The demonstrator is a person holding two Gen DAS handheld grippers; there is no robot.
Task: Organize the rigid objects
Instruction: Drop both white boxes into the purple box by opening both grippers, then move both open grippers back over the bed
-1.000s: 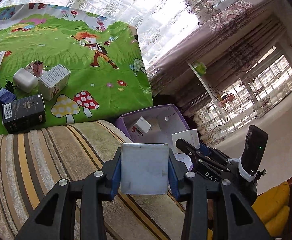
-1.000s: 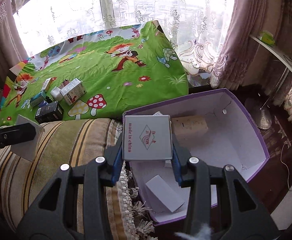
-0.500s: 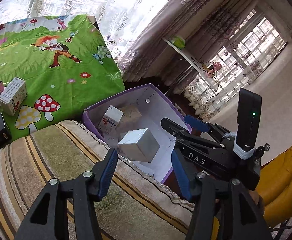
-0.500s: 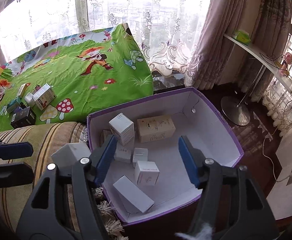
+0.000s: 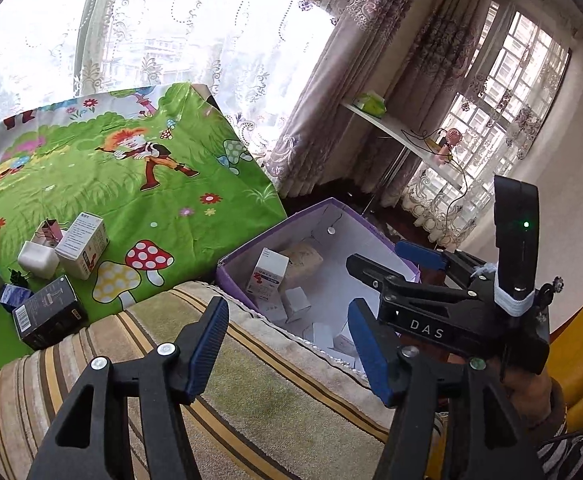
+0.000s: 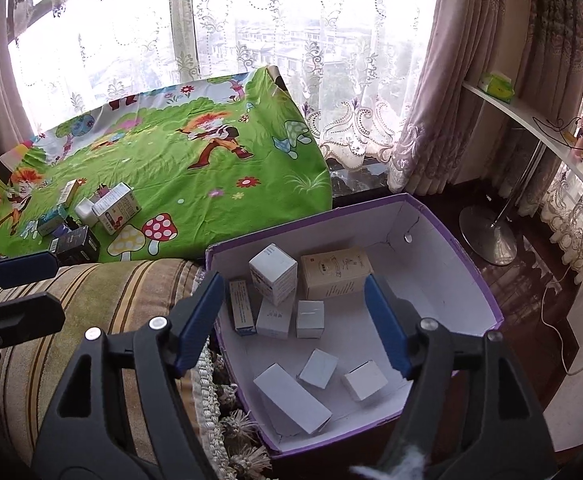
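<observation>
Daylight floods through lace curtains (image 6: 219, 40) onto a striped sofa (image 5: 283, 408), dark floor (image 6: 531, 296) and white shelf (image 6: 531, 120).

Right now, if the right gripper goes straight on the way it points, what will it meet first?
Most likely a small white box on the floor of the purple box. The right gripper is open and empty, its jaws having just been opening. Depth is unclear, so it might meet bare floor beside that box instead.
</observation>
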